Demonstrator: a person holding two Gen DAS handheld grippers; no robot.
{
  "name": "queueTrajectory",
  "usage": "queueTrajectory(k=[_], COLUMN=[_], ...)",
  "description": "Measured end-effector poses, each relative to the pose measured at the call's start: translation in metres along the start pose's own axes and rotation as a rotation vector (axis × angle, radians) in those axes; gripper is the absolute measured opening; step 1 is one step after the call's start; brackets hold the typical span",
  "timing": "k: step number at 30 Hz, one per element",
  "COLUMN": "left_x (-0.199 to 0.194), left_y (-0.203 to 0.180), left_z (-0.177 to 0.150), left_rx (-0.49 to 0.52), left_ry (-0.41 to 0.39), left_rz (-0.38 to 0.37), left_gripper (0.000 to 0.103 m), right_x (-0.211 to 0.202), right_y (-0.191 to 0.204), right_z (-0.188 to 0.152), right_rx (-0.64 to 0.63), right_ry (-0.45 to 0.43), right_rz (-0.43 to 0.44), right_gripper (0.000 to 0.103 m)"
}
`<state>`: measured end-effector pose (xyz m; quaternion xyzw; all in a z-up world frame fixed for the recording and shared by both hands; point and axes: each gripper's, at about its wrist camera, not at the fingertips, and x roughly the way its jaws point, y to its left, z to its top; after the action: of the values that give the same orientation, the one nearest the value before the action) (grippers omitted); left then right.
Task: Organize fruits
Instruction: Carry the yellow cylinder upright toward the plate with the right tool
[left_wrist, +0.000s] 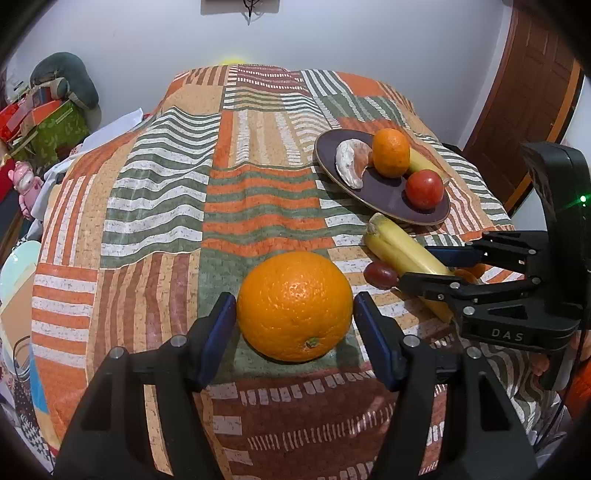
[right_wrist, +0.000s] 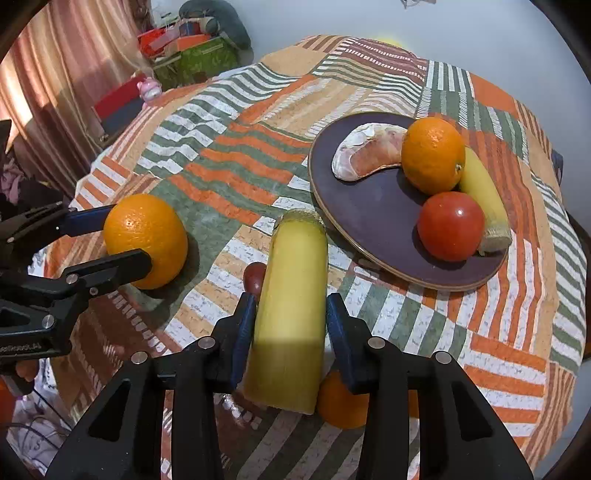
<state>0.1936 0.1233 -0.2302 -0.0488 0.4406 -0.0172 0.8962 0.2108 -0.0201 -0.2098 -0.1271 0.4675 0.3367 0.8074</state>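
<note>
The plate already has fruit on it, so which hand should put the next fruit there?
Probably the right. Its hand-held gripper straddles the banana, which lies right beside the plate. The left hand-held gripper only brackets the big orange, jaws open, farther from the plate.
</note>
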Motion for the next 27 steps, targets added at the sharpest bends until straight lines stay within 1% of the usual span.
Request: queueTrajectory(k=[4, 8, 14, 21, 27], left_x=[-0.003, -0.005, -0.016, -0.026, -0.023], left_y=[-0.001, -0.004, -0.017, -0.030, -0.041], left_z=[0.002, 0.006, 0.020, 0.036, 0.049], left_rx=[-0.007, -0.006, 0.007, 0.016, 0.025], left_ry=[-0.001, -0.005, -0.047, -0.089, -0.100], left_rz=[0.004, 0.003, -0.011, -0.034, -0.051], left_gripper=[0.064, 0.064, 0.064, 0.063, 0.063], right_x=[-0.013, -0.037, -0.068, -0.090, -0.106], right_y=[-0.002, -0.006, -0.018, -0.027, -0.040], right_z=[-0.003, -0.002, 0.005, 0.008, 0.012], right_rx=[0.015, 0.034, 0.044, 0.072, 0.089], right_ry=[-0.035, -0.103, -0.188, -0.245, -0.288], right_rz=[0.002, 0.002, -0.022, -0.036, -0.054], right_gripper=[0.035, 0.034, 0.033, 0.033, 0.033])
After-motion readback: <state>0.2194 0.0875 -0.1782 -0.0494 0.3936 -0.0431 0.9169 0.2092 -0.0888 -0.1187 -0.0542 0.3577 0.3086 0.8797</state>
